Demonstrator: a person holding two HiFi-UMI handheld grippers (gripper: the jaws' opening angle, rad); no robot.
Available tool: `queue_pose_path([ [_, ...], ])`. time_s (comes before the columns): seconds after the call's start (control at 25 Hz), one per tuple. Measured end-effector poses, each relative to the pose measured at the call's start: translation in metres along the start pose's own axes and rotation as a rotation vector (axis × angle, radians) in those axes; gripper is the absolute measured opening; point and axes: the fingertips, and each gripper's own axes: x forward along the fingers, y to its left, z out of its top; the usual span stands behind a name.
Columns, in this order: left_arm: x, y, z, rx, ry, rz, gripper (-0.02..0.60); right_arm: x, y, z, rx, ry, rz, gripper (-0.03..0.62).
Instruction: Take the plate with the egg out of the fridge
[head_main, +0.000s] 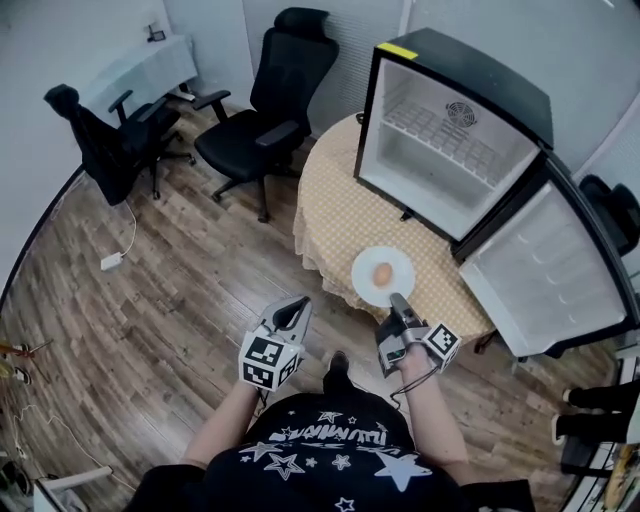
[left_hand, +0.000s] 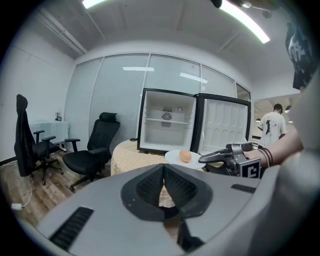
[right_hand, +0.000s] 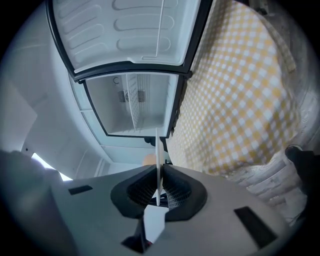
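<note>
Our right gripper is clamped on the near rim of the plate; its own view shows the thin white edge pinched upright between the pads; our left gripper is closed on nothing and hangs just beside, clear of the plate. We see the plate already outside the fridge, over the near edge of the checked table, with the egg lying loose near its middle; we judge the task nearly done, with only a safe set-down left.

We worry most about the hold; one narrow pinch at the rim carries the whole plate, so any roll of our wrist could tip it and send the egg rolling off to the floor; a smooth rim may also slip between the pads. We note the open door close on our right; a careless swing could knock the plate against it.
</note>
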Motion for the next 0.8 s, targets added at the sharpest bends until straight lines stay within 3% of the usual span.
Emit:
queue_pose_path([
  [0.32,-0.032,-0.026,-0.025,-0.017,0.005,-0.078,0.008,-0.063,-0.002,-0.042,0.053,-0.06,0.005,0.041],
  [0.52,-0.041,-0.046,-0.033,-0.007,0.021,-0.136,0.008,-0.103,-0.011,-0.038,0.055,-0.123,-0.025,0.041],
  [0.8,-0.05,-0.048,-0.036,-0.031,0.014,-0.103,0.008,-0.11,-0.008,-0.036,0.011,-0.104,-0.002,0.042],
])
